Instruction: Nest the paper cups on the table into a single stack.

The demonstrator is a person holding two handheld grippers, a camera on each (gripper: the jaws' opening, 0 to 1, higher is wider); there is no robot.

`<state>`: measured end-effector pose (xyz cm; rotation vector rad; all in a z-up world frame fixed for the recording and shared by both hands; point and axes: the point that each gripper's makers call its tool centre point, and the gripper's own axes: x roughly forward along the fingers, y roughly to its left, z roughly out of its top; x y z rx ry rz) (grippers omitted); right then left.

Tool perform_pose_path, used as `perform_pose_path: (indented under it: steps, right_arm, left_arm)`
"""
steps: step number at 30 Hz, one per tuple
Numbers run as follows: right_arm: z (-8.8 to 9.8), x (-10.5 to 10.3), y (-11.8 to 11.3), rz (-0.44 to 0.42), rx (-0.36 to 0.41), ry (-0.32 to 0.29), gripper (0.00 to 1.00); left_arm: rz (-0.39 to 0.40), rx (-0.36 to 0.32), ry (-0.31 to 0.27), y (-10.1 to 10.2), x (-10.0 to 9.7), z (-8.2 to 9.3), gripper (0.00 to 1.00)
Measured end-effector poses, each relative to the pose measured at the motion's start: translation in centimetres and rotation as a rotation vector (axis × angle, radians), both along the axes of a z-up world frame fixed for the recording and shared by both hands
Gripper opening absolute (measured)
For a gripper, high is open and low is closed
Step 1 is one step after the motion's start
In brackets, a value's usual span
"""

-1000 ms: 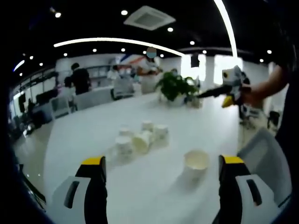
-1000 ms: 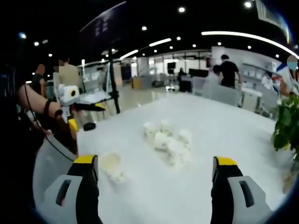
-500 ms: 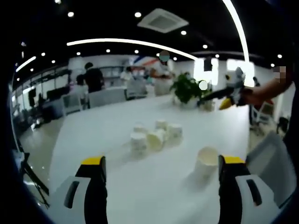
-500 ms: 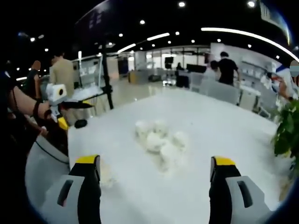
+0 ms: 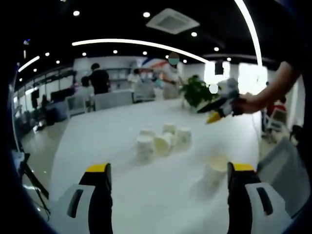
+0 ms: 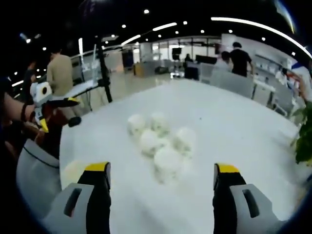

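Several white paper cups (image 5: 163, 140) huddle in a cluster mid-table, some upright and one on its side; the same cluster (image 6: 158, 139) looks blurred in the right gripper view. One more cup (image 5: 216, 168) stands apart, close to my left gripper's right jaw, and appears as a pale blur (image 6: 73, 170) at the table's edge. My left gripper (image 5: 168, 170) is open and short of the cups; a hand holds it at the left (image 6: 48, 102). My right gripper (image 6: 162, 168) is open and faces the cluster; it hovers over the table's far side (image 5: 219, 105).
The long white table (image 5: 112, 136) runs away toward a potted plant (image 5: 195, 90). Grey chair backs stand at the table's near corners (image 6: 34, 170) (image 5: 285, 165). People stand and sit in the office behind (image 5: 100, 80). A tripod stands on the floor (image 6: 102, 73).
My right gripper has moved in toward the cluster, which now looks larger in its view; in the left gripper view it has swung left and lower. The cups have not moved.
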<state>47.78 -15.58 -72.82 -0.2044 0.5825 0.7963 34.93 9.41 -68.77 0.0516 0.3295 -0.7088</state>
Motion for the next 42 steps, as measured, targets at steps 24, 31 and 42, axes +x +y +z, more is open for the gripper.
perform_pose_path:
  steps: [24, 31, 42]
  right_arm:
    - [-5.4, 2.8, 3.6, 0.107, -0.075, 0.086, 0.57]
    - [-5.9, 2.9, 3.6, 0.141, -0.117, 0.09, 0.46]
    - [-6.3, 2.6, 3.2, 0.175, -0.152, 0.111, 0.35]
  left_arm:
    - [0.009, 0.011, 0.027, 0.3, 0.7, -1.3, 0.98]
    - [0.009, 0.014, 0.04, 0.3, 0.6, -1.7, 0.98]
    - [0.006, 0.008, 0.038, -0.1, 0.8, -1.6, 0.97]
